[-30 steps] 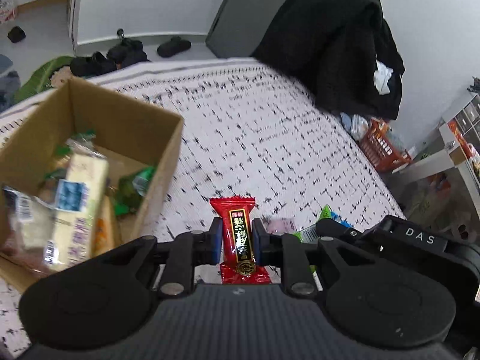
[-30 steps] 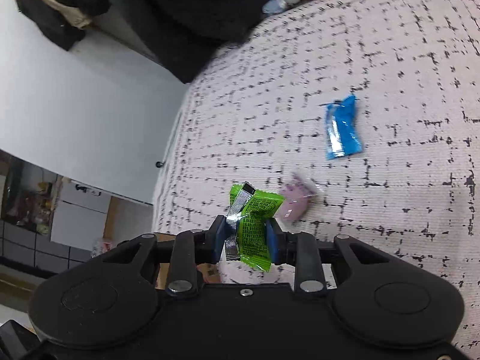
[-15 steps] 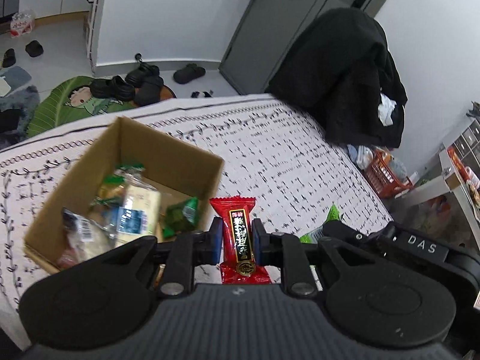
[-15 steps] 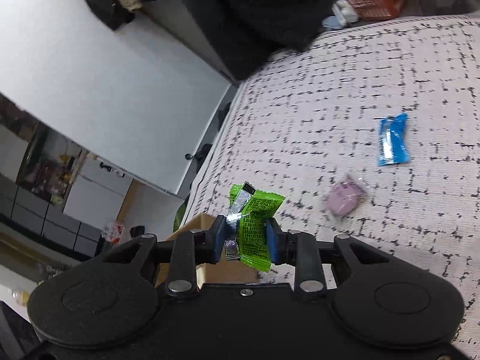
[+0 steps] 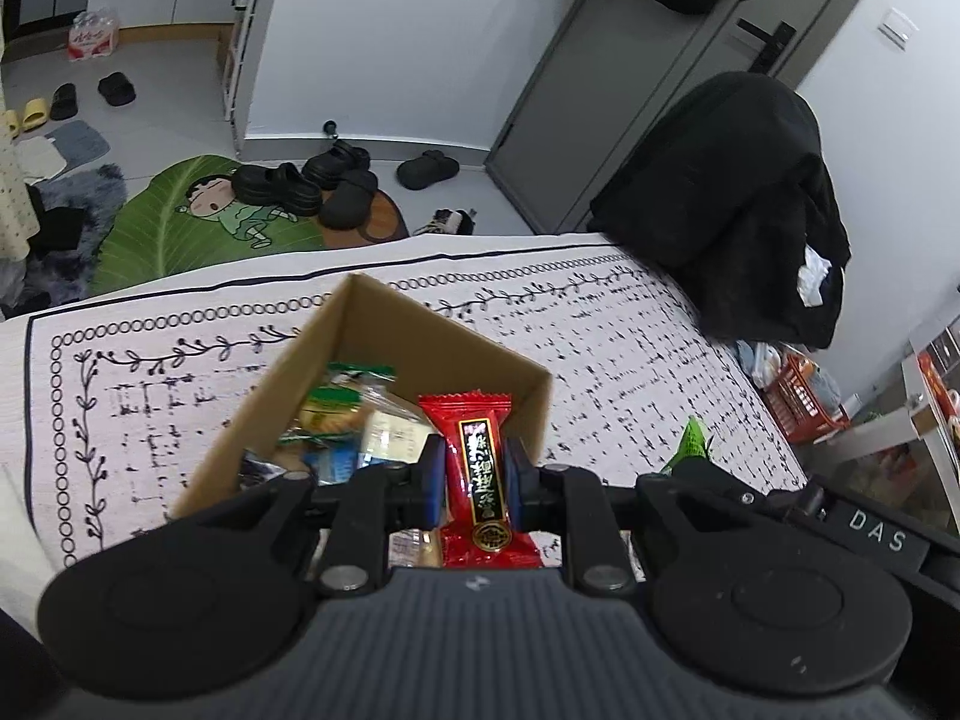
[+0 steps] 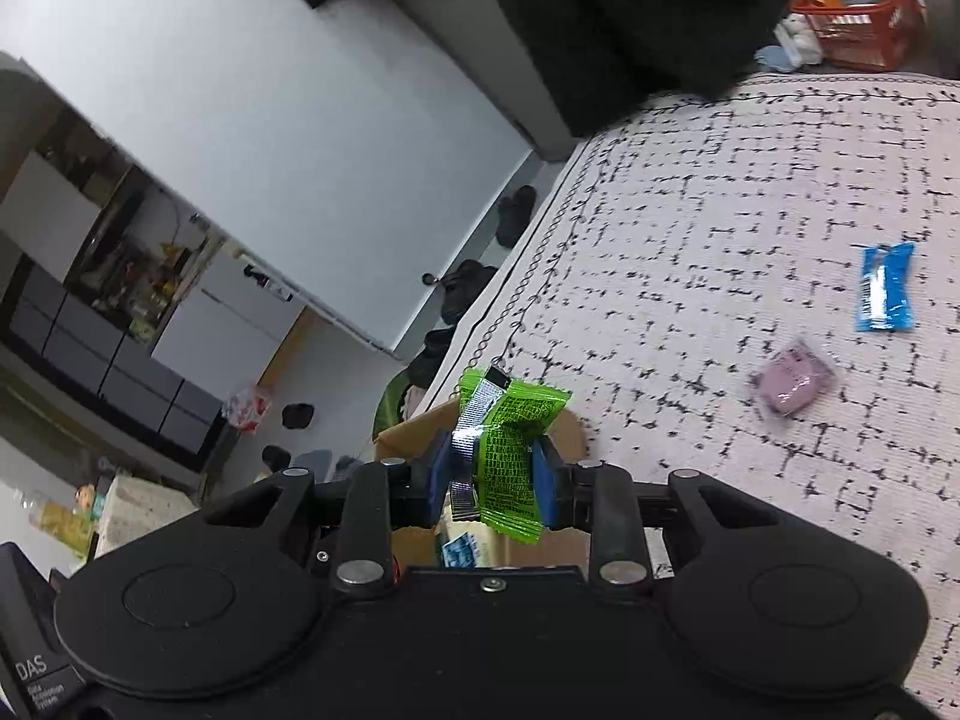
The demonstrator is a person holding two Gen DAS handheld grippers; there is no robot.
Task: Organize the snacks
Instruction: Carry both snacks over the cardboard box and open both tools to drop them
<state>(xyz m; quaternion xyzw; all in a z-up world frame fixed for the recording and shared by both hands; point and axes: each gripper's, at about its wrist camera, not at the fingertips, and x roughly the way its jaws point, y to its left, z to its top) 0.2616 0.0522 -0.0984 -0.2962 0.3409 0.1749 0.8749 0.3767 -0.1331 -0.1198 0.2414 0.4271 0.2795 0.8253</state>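
My left gripper (image 5: 474,483) is shut on a red snack packet (image 5: 477,474), held upright above the near right corner of an open cardboard box (image 5: 384,324) with several snacks inside. My right gripper (image 6: 492,474) is shut on a crumpled green snack packet (image 6: 510,450), raised beside the same cardboard box (image 6: 408,435), whose corner shows just behind the fingers. The green packet's tip (image 5: 693,441) also peeks out at the right of the left wrist view. A blue packet (image 6: 885,288) and a pink packet (image 6: 792,381) lie loose on the patterned cloth (image 6: 720,210).
A black coat (image 5: 732,198) hangs over a chair at the cloth's far right corner. An orange basket (image 5: 798,396) sits on the floor to the right. Black shoes (image 5: 312,180) and a green leaf mat (image 5: 180,228) lie beyond the far edge.
Both grippers have risen and shifted toward the box, each keeping its packet. The box has gone from the left of the left wrist view to right behind the red packet.
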